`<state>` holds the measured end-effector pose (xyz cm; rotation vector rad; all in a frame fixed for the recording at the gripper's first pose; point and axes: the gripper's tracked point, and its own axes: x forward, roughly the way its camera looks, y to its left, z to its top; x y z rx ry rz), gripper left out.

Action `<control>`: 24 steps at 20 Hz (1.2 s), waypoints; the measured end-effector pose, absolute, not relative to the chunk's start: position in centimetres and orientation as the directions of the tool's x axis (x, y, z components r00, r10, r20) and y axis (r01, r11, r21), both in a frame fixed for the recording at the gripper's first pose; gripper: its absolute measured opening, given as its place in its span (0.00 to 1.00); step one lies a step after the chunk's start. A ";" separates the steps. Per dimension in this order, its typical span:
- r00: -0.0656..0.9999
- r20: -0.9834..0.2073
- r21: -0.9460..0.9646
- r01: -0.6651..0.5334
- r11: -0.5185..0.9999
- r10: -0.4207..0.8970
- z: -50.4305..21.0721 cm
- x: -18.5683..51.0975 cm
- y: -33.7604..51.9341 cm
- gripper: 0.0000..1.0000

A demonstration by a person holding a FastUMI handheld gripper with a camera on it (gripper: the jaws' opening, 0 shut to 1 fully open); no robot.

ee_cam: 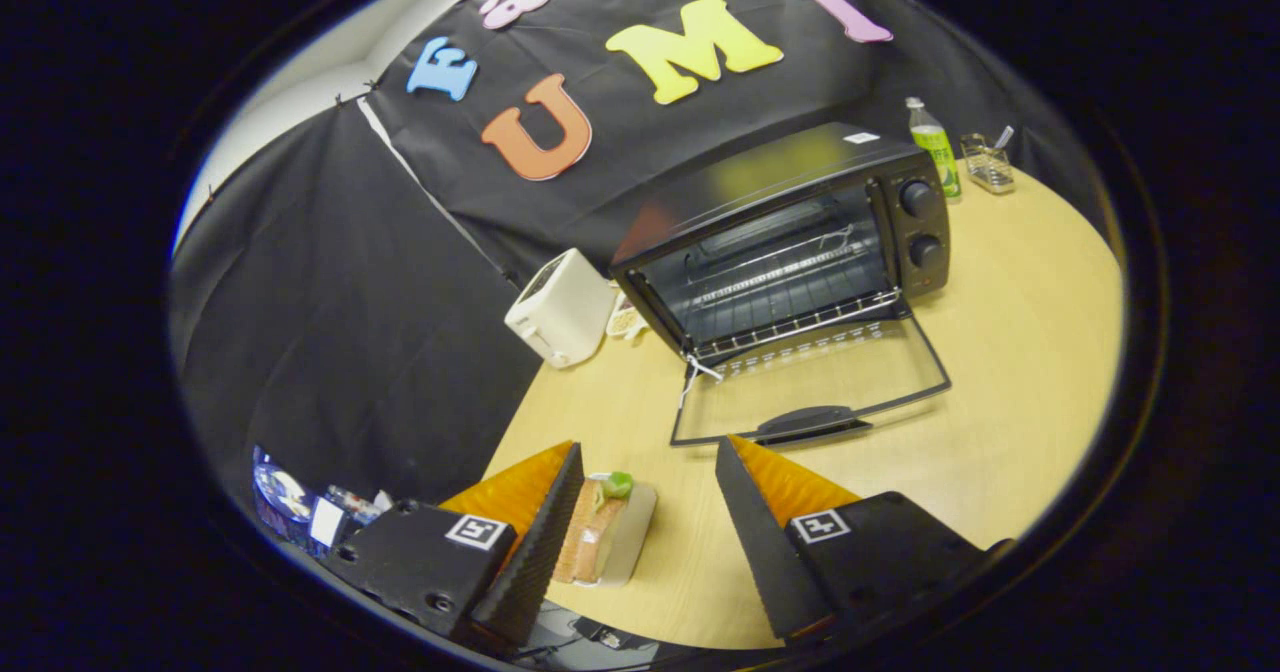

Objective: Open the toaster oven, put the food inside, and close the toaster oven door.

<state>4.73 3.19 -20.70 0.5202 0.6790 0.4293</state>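
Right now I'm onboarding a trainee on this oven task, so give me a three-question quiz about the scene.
1. True or false: the toaster oven door is already folded down open.
2. Where does the sandwich lie relative to the tool? A) between its spread fingers, against one of them; B) on the oven rack; C) on top of the white toaster.
3. Fill in: beyond the oven, next to a clear holder, stands a green-labelled ____.

Key: 1 true; 2 A; 3 bottle.

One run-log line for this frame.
toaster oven door: open | gripper: open | sandwich: on table, between fingers, ungripped
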 end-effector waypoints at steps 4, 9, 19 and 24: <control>0.566 -0.519 0.684 -0.175 0.708 0.641 -21.8 3.5 5.3 0.85; 0.386 -0.625 0.652 -0.219 0.726 0.678 -23.5 0.7 8.5 0.85; 0.309 -0.730 0.606 -0.120 0.787 0.609 -26.7 1.4 11.3 0.83; 0.280 -0.793 0.509 -0.186 0.841 0.542 -27.5 0.9 11.2 0.48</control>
